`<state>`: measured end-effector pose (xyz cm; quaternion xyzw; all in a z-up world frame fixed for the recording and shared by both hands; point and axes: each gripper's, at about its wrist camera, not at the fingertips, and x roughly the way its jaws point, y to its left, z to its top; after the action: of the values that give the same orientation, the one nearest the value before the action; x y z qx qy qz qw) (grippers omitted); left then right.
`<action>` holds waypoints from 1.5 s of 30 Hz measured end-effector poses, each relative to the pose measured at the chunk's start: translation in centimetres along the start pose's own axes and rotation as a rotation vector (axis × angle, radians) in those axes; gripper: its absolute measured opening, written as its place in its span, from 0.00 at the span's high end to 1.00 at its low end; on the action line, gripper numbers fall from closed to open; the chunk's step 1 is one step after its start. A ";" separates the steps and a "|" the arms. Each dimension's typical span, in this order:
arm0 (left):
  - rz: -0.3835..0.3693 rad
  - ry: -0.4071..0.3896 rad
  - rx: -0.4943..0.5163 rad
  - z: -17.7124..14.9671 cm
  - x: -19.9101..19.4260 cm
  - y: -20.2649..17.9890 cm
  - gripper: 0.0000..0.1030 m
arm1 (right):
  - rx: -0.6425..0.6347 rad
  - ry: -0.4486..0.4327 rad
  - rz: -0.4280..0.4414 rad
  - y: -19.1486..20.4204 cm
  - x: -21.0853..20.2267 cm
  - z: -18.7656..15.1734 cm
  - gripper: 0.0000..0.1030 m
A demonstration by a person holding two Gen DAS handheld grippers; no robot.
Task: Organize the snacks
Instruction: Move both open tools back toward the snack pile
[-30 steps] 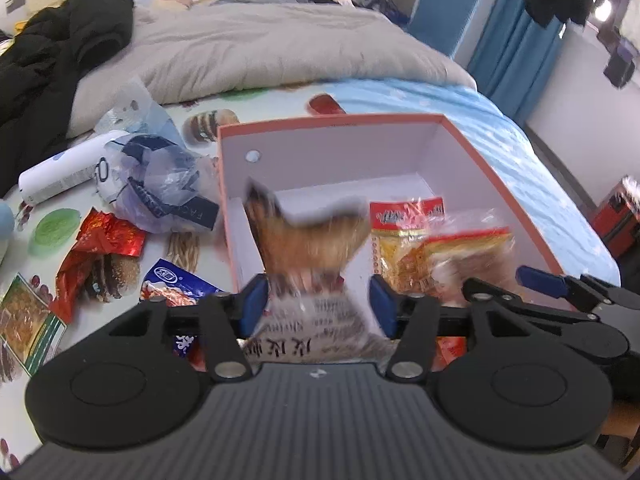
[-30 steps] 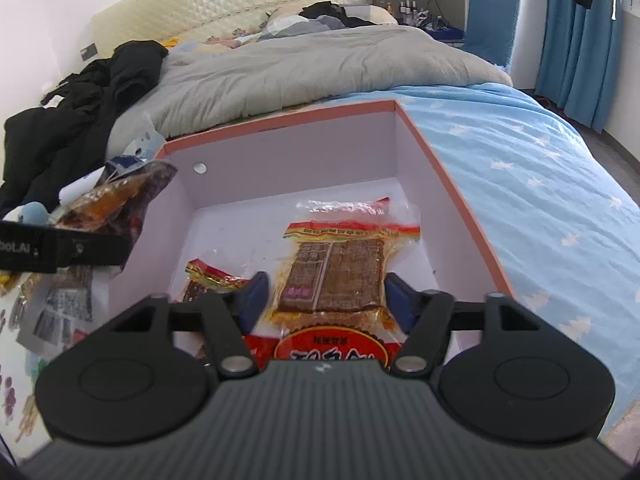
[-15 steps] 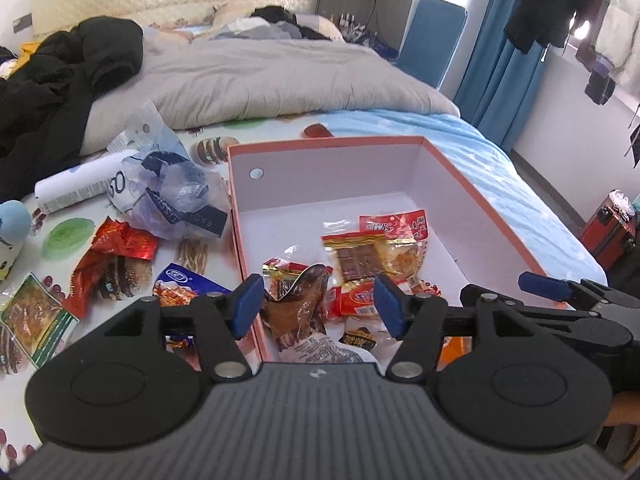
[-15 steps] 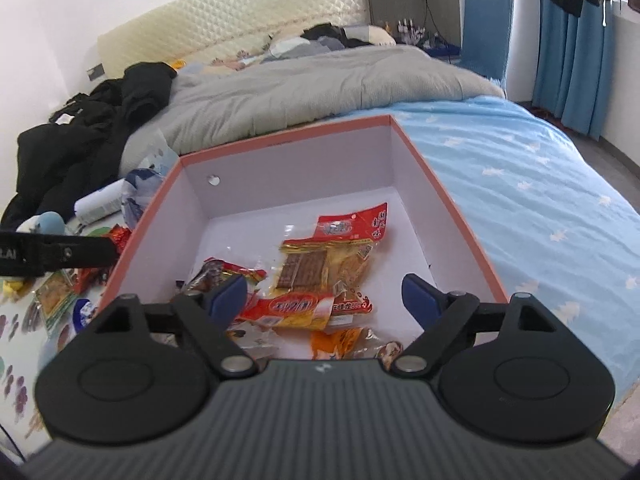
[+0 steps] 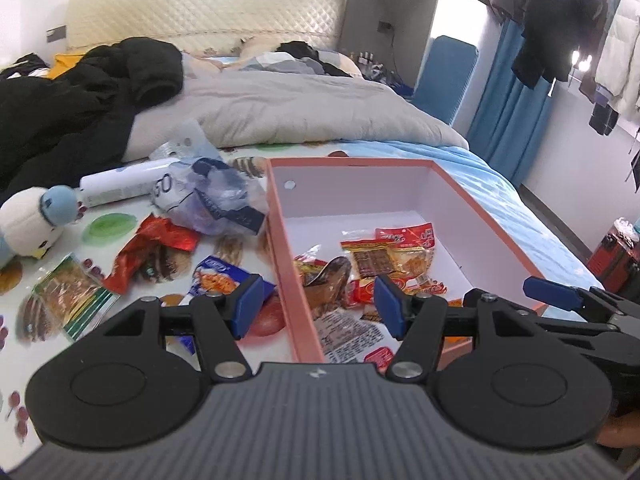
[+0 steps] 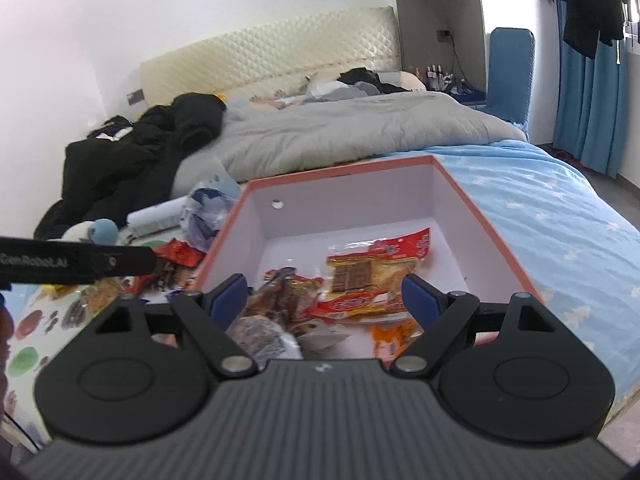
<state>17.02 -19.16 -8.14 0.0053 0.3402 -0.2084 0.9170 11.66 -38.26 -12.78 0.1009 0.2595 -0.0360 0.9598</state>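
Left wrist view: blue-padded left gripper [image 5: 316,304] hangs released, empty, over the orange-rimmed white cardboard box [image 5: 492,216] of snack packets [image 5: 384,256]; right gripper [image 6: 326,300] likewise released.

The bed [image 5: 492,184] carries an orange-rimmed box [image 5: 298,300] straight ahead of both pairs of jaws. To the left of the left jaws, loose on the printed sheet, lie a blue snack packet [image 5: 218,276], a red wrapper [image 5: 154,248] and a green-edged packet [image 5: 70,296]. Beyond these lie a crumpled plastic bag [image 5: 208,200], a white tube [image 5: 120,188] and a plush toy [image 5: 34,220]. A grey duvet [image 5: 300,116] and black clothing [image 5: 72,116] lie well ahead.
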 end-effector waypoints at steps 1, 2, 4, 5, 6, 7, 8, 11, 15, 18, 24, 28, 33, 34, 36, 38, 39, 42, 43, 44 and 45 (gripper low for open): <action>0.003 -0.001 -0.002 -0.3 -0.4 0.2 0.35 | 0.000 -0.001 0.009 0.2 -0.3 -0.2 0.17; 0.004 -0.003 -0.004 -0.6 -0.7 0.4 0.35 | 0.000 -0.006 0.012 0.5 -0.6 -0.3 0.17; 0.012 -0.006 -0.012 -1.3 -1.6 0.8 0.35 | -0.005 -0.016 0.012 1.1 -1.1 -0.7 0.17; 0.016 -0.006 -0.015 -1.6 -2.0 1.0 0.35 | -0.005 -0.017 0.013 1.4 -1.3 -0.8 0.17; 0.012 -0.010 -0.016 -2.0 -2.6 1.2 0.35 | -0.001 -0.018 0.019 1.7 -1.5 -1.1 0.17; 0.009 -0.012 -0.015 -2.3 -3.1 1.4 0.35 | -0.006 -0.018 0.032 2.1 -1.7 -1.4 0.17; 0.010 -0.011 -0.021 -2.7 -3.6 1.6 0.35 | -0.022 -0.018 0.050 2.7 -2.0 -1.7 0.17; 0.022 -0.029 -0.030 -3.8 -5.0 2.2 0.35 | -0.039 -0.026 0.068 4.1 -3.1 -2.2 0.17; 0.018 -0.029 -0.029 -5.5 -6.3 2.8 0.35 | -0.028 -0.020 0.110 5.7 -4.2 -3.1 0.17; 0.024 -0.021 -0.054 -6.7 -7.1 3.6 0.35 | -0.035 -0.018 0.100 6.7 -4.5 -4.1 0.17; 0.076 -0.016 -0.092 -8.6 -8.8 5.6 0.35 | -0.013 -0.015 0.092 7.6 -5.6 -5.6 0.17; 0.110 -0.028 -0.125 -9.5 -10.1 7.4 0.35 | -0.030 -0.017 0.097 8.2 -6.4 -6.2 0.17; 0.175 -0.051 -0.147 -10.6 -11.7 9.3 0.35 | -0.030 -0.020 0.113 8.9 -7.2 -6.6 0.17; 0.182 -0.053 -0.161 -11.0 -12.0 9.7 0.35 | -0.030 -0.023 0.113 9.1 -7.3 -6.7 0.17; 0.191 -0.050 -0.185 -11.7 -12.5 10.4 0.35 | -0.035 -0.025 0.121 9.6 -7.5 -6.8 0.17; 0.203 -0.047 -0.201 -12.3 -12.9 11.0 0.35 | -0.045 -0.026 0.126 10.0 -7.6 -7.0 0.17; 0.210 -0.044 -0.212 -12.6 -13.0 11.4 0.35 | -0.051 -0.025 0.129 10.2 -7.5 -7.1 0.17; 0.217 -0.029 -0.256 -13.3 -12.7 12.7 0.35 | -0.072 -0.010 0.154 11.0 -7.2 -7.4 0.17; 0.219 -0.025 -0.275 -13.5 -12.4 13.3 0.35 | -0.082 -0.005 0.159 11.3 -7.1 -7.4 0.18; 0.221 -0.015 -0.291 -13.7 -12.1 13.8 0.35 | -0.098 0.000 0.167 11.7 -7.0 -7.5 0.19; 0.220 -0.012 -0.303 -13.8 -11.7 14.3 0.35 | -0.117 -0.001 0.173 12.1 -6.9 -7.6 0.20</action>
<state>5.93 0.43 -13.32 -0.0969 0.3595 -0.0535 0.9265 3.49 -24.69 -13.57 0.0669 0.2512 0.0620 0.9636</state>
